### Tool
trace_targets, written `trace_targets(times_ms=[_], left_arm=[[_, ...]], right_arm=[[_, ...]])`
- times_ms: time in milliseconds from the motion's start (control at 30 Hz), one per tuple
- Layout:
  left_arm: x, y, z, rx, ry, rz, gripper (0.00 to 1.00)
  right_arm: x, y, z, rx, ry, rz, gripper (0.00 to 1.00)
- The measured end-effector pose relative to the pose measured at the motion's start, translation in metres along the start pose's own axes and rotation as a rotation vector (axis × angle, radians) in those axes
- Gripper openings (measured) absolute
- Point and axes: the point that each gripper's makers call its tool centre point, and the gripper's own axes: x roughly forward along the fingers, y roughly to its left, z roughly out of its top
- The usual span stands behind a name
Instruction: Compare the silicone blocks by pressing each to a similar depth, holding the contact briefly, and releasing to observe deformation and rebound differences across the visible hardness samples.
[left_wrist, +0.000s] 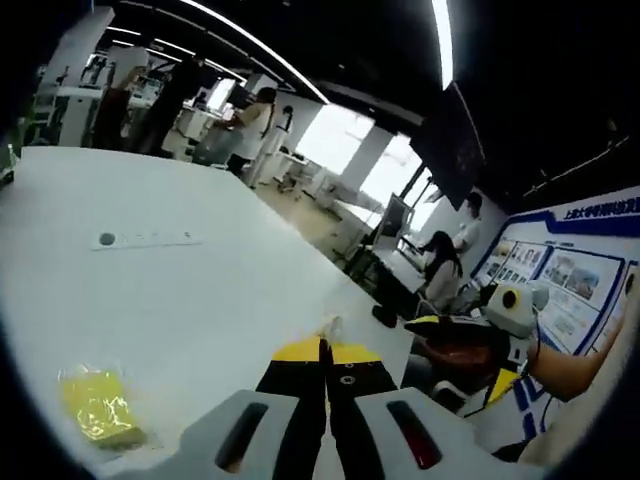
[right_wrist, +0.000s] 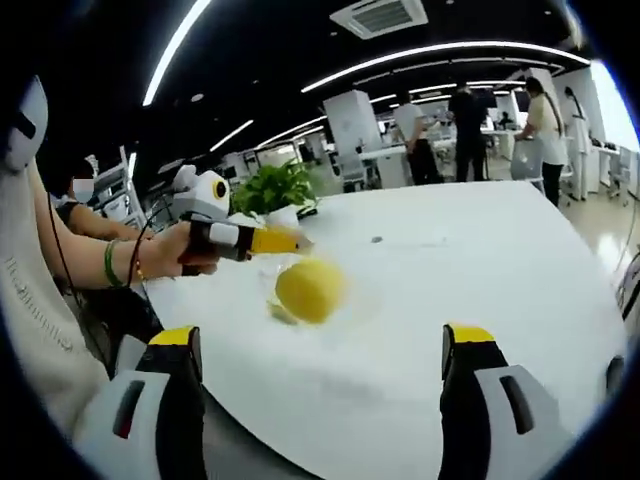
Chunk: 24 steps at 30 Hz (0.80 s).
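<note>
- Left gripper (left_wrist: 324, 375): the jaws are clenched together with their yellow-tipped ends meeting and nothing between them. In the left gripper view it is raised above the white counter (left_wrist: 180, 300), near the counter's edge.
- Right gripper (right_wrist: 325, 345): the jaws stand wide apart and released, with nothing between them. In the right gripper view they frame the counter from its near edge.
- Task item: a yellow silicone block (right_wrist: 308, 290) lies on the counter, apparently inside a clear wrapper or bag. In the left gripper view the same yellow item (left_wrist: 97, 405) lies off to the lower left, well apart from the closed jaws.
- The left gripper also appears in the right gripper view, held in the person's hand (right_wrist: 175, 255); its yellow tip lies just above and beside the block, and contact cannot be confirmed.
- A small strip with a round grey end (left_wrist: 145, 240) lies farther along the counter; what it is cannot be told.
- Only one yellow sample can be made out; any further hardness samples are too unclear to identify.
- Step in hand, as a judgement: approach, before the first press. No deformation of the block is evident.
- Next move calls for: bringing the closed left tip squarely over the block, pressing downward to a moderate depth, pausing, then lifting straight off.
- Caution: the loose wrapper may slip on the smooth counter; the right gripper could steady it.
</note>
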Motion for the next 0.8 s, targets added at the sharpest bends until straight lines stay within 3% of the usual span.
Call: trace_targets(times_ms=[67, 167, 233, 267, 367, 467, 600, 800], left_arm=[[0.011, 0.005, -0.006, -0.013, -0.005, 0.001, 0.00], [0.025, 0.013, -0.010, -0.108, -0.042, -0.003, 0.00], [0.031, 0.020, -0.013, -0.105, -0.051, 0.005, 0.00], [0.040, 0.027, -0.018, -0.171, -0.066, 0.024, 0.00], [0.055, 0.035, -0.025, -0.215, -0.076, 0.022, 0.00], [0.061, 0.047, -0.025, -0.334, -0.121, 0.018, 0.00], [0.065, 0.065, -0.031, -0.326, -0.116, 0.042, 0.00], [0.065, 0.104, -0.035, -0.425, -0.181, 0.116, 0.00]], right_arm=[[-0.002, 0.000, -0.004, 0.018, 0.000, -0.004, 0.93], [-0.001, -0.002, -0.004, 0.034, -0.003, -0.025, 0.93], [0.000, -0.002, -0.002, 0.038, -0.011, -0.032, 0.93], [0.001, -0.002, -0.001, 0.044, -0.016, -0.040, 0.92], [0.005, -0.002, -0.001, 0.047, -0.003, -0.050, 0.92], [0.005, -0.002, -0.003, 0.033, 0.022, -0.060, 0.91], [0.003, -0.003, -0.002, 0.041, 0.020, -0.081, 0.91], [0.003, -0.007, -0.006, 0.049, 0.033, -0.115, 0.91]])
